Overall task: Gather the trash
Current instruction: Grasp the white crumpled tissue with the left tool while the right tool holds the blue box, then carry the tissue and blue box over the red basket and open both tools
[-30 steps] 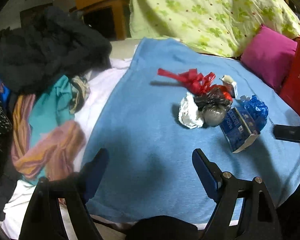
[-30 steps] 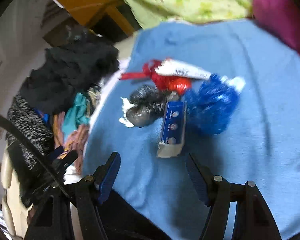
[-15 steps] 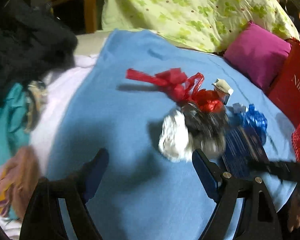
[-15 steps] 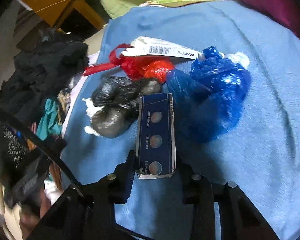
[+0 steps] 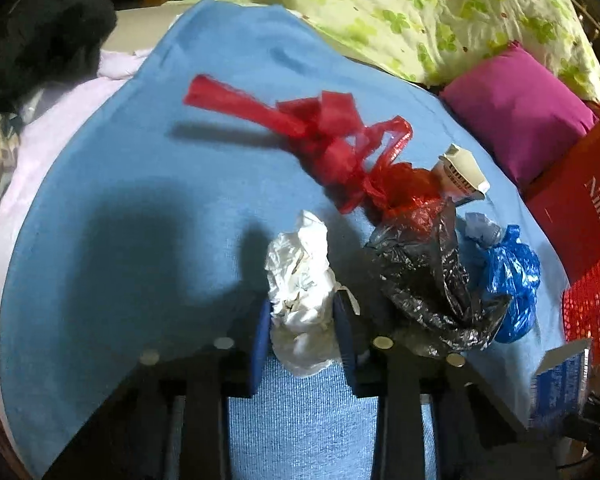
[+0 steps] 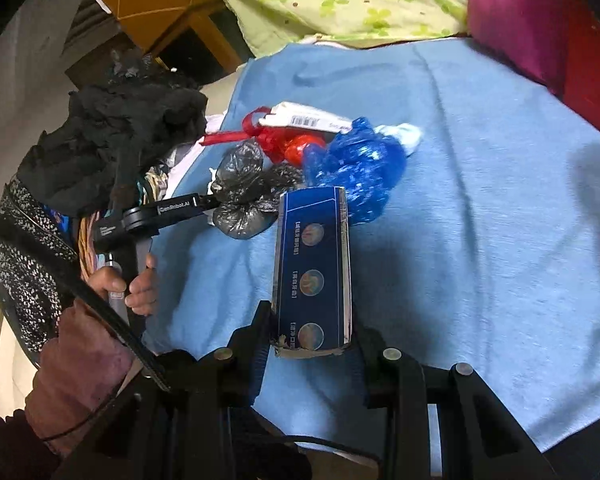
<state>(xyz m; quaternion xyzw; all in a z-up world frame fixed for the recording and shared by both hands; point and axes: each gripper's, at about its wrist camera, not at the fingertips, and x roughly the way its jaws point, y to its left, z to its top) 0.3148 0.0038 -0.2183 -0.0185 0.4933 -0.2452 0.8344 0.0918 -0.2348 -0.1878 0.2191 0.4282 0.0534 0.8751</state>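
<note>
A heap of trash lies on a blue blanket point(image 5: 140, 200): a red plastic bag point(image 5: 340, 148), a black bag point(image 5: 424, 280), a blue bag point(image 5: 508, 280) and a small white carton point(image 5: 462, 176). My left gripper point(image 5: 303, 308) is closing its jaws on a crumpled white wad point(image 5: 296, 264), and both pads press its sides. My right gripper point(image 6: 312, 332) is shut on the near end of a long dark blue box point(image 6: 312, 264). The box's far end points at the heap. That box point(image 5: 560, 384) also shows at the lower right of the left wrist view.
A magenta pillow point(image 5: 520, 128) and a red carrier bag point(image 5: 580, 208) stand at the right. A green floral quilt point(image 5: 420, 8) lies behind. Dark clothes point(image 5: 40, 40) are heaped at the left. A person's hand point(image 6: 140, 284) holds the left gripper's handle.
The left gripper came forward and down to the heap, and its wide jaws drew in around the white wad. The right gripper shut on the blue box and drew it away from the heap.
</note>
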